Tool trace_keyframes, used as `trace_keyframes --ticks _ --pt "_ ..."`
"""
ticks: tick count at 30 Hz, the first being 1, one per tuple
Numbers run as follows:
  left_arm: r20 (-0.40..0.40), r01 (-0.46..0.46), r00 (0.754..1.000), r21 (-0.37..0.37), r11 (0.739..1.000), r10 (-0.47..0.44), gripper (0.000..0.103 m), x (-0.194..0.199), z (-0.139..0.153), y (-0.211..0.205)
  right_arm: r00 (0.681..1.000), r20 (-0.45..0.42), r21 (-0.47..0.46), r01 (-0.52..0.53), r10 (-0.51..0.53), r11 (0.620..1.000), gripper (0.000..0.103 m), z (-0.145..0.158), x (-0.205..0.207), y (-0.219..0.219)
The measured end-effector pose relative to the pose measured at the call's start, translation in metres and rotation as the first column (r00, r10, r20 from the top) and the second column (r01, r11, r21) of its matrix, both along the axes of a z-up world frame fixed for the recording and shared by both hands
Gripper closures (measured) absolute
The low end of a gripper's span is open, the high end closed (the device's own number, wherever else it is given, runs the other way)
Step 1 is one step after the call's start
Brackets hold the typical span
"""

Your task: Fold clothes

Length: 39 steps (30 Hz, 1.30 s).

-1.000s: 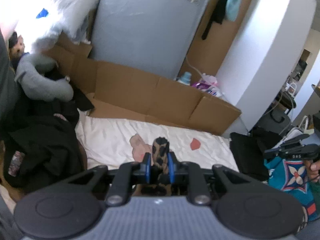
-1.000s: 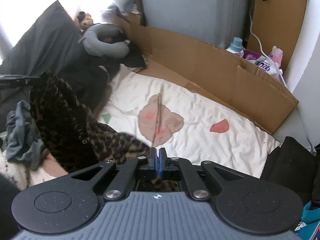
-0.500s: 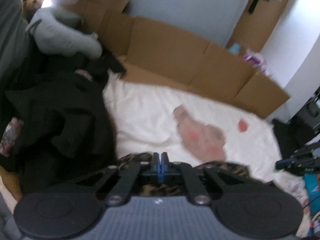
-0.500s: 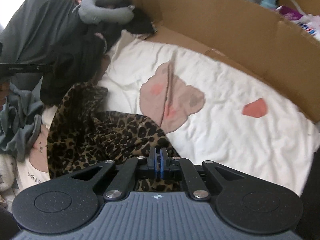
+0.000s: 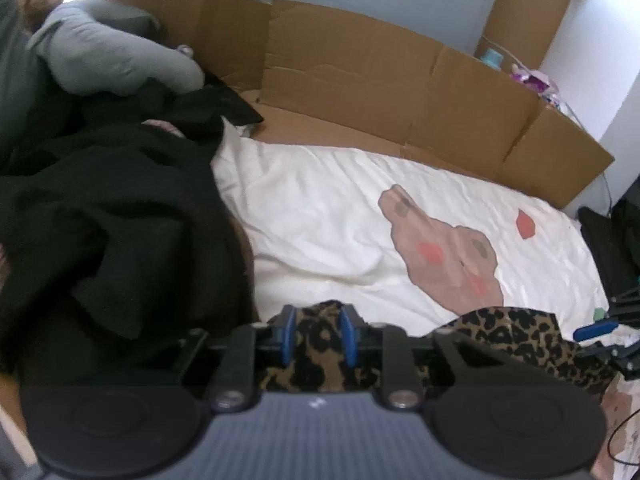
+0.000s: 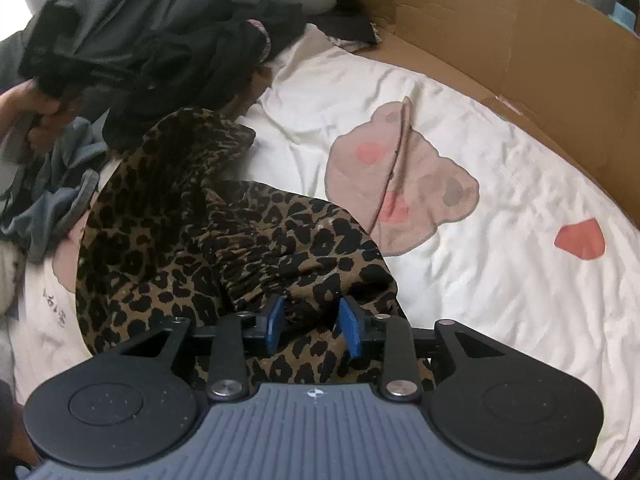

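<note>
White bedsheet (image 6: pixel 500 272) with a bear print (image 6: pixel 400 188), cardboard wall (image 5: pixel 400 92) along the far edge, black clothes pile (image 5: pixel 104 232) off to the side. Both grippers point down at the sheet. The leopard-print garment (image 6: pixel 224 240) lies bunched near the edge — left gripper (image 5: pixel 316 336) and right gripper (image 6: pixel 312 326) have just been opening, jaws apart, fabric sitting loose between them.

each tool (image 5: pixel 316 338) (image 6: pixel 314 330) has blue pads on black linkage arms, silver screws, and a ribbed grey body.

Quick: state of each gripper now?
Left gripper: open, just released, over the leopard-print fabric garment.
Right gripper: open, just released, same garment.
</note>
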<state>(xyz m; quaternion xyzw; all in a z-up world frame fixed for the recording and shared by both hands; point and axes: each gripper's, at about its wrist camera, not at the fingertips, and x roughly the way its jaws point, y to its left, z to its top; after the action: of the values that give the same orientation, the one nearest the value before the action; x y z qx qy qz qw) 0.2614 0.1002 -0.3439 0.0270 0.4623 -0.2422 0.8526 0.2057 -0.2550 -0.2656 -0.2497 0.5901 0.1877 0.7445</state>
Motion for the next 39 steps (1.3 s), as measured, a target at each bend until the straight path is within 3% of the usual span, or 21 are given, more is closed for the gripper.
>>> trace_keyframes --ticks 3,5,7,15,17,21,23,30,35,39 --pt "-0.005 0.018 1.000 0.019 1.000 -0.018 0.075 0.014 -0.008 -0.007 0.998 0.027 -0.023 -0.062 0.062 0.998 0.060 -0.006 -0.005 0.000" --pt "-0.017 0.025 1.000 0.045 0.999 -0.025 0.074 0.022 -0.015 -0.012 0.987 0.036 -0.066 -0.156 0.158 0.986 0.060 -0.008 -0.010 0.001" --pt "-0.022 0.025 0.999 0.056 0.998 -0.024 0.074 0.027 -0.024 -0.013 0.946 -0.029 -0.150 -0.323 0.322 0.934 0.060 -0.008 -0.012 -0.001" --pt "-0.115 -0.047 0.992 0.039 0.998 0.051 0.074 0.032 -0.059 -0.008 0.949 -0.016 -0.112 -0.315 0.316 0.942 0.059 -0.010 -0.014 -0.002" --pt "-0.118 -0.055 0.991 0.041 0.998 0.059 0.074 0.029 -0.064 -0.006 0.949 -0.015 -0.090 -0.315 0.315 0.945 0.050 -0.012 -0.018 0.000" --pt "-0.125 -0.022 0.992 0.078 0.997 0.032 0.074 0.020 -0.073 -0.006 0.937 -0.061 -0.094 -0.348 0.344 0.933 0.041 -0.027 -0.023 0.004" --pt "-0.127 -0.002 0.992 0.099 0.995 0.015 0.074 0.016 -0.077 -0.006 0.929 -0.079 -0.101 -0.369 0.362 0.924 0.031 -0.035 -0.026 0.005" --pt "-0.115 0.062 0.992 0.149 0.987 -0.044 0.071 0.009 -0.085 -0.010 0.860 -0.169 -0.259 -0.510 0.481 0.820 0.025 -0.078 -0.041 -0.004" --pt "-0.110 0.096 0.991 0.181 0.979 -0.077 0.070 0.008 -0.091 -0.016 0.853 -0.198 -0.306 -0.521 0.482 0.797 0.018 -0.096 -0.045 -0.007" --pt "-0.115 0.096 0.990 0.184 0.978 -0.076 0.070 0.009 -0.090 -0.017 0.840 -0.199 -0.315 -0.543 0.505 0.779 0.022 -0.099 -0.041 -0.007"
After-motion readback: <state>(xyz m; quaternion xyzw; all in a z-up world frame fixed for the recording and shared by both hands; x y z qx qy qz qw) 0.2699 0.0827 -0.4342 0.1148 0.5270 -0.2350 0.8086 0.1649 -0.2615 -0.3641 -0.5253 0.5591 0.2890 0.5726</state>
